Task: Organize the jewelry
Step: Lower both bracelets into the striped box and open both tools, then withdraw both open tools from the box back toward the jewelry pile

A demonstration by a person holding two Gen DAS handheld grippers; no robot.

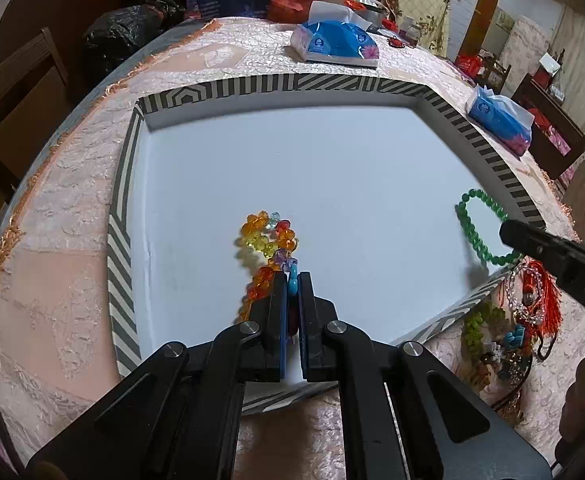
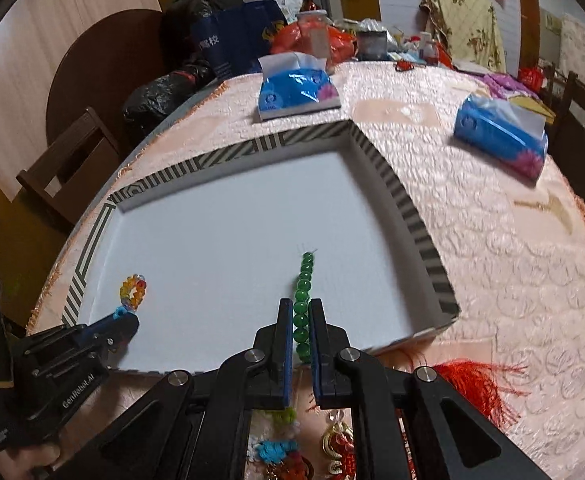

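Observation:
A wide white tray (image 1: 220, 92) with a grey-striped rim lies on the pink tablecloth. My left gripper (image 1: 292, 276) is shut on a multicoloured bead bracelet (image 1: 266, 236), whose orange, yellow and red beads rest on the tray floor ahead of the fingertips. In the right wrist view the same bracelet (image 2: 133, 290) shows at the tray's near left, with the left gripper (image 2: 126, 322) behind it. My right gripper (image 2: 301, 304) is shut on a green bead bracelet (image 2: 303, 280) that hangs out over the tray (image 2: 404, 200). From the left wrist view the green bracelet (image 1: 472, 226) sits at the tray's right side.
A pile of other jewelry (image 1: 508, 320) with a red tassel (image 2: 476, 380) lies on the cloth beside the tray's near edge. Two blue tissue packs (image 2: 296, 92) (image 2: 500, 136) stand beyond the tray. Bags and clutter crowd the table's far end; wooden chairs (image 2: 72, 160) stand at the left.

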